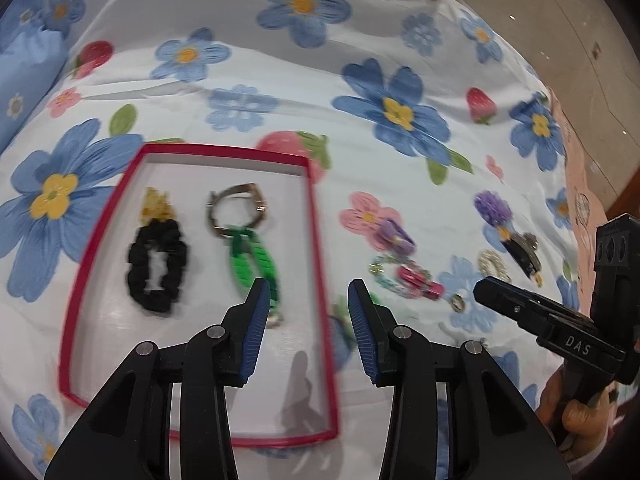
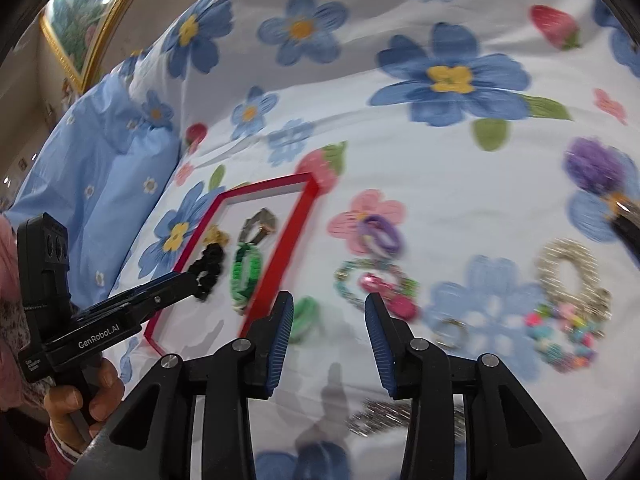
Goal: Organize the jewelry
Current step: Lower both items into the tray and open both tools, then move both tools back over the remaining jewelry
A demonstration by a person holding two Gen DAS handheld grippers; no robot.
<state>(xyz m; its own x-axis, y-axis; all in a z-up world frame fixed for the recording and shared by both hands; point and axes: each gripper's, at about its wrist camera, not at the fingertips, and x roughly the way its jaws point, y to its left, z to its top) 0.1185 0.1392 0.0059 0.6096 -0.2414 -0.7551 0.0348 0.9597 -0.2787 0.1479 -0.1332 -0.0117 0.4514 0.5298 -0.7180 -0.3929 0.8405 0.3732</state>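
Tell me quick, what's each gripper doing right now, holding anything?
Left gripper: open, fingers apart, holding nothing.
Right gripper: open, fingers apart, holding nothing.

Motion-blurred beaded bracelet [image 2: 564,338], purple hair clip [image 2: 600,176] cut by the right edge, silver piece [image 2: 380,416] half-hidden behind fingers [image 2: 380,344]

Scrunchie [image 1: 157,270] and bracelet [image 1: 256,258] side by side in tray [image 1: 320,264], loose jewelry [image 1: 404,276] right of it
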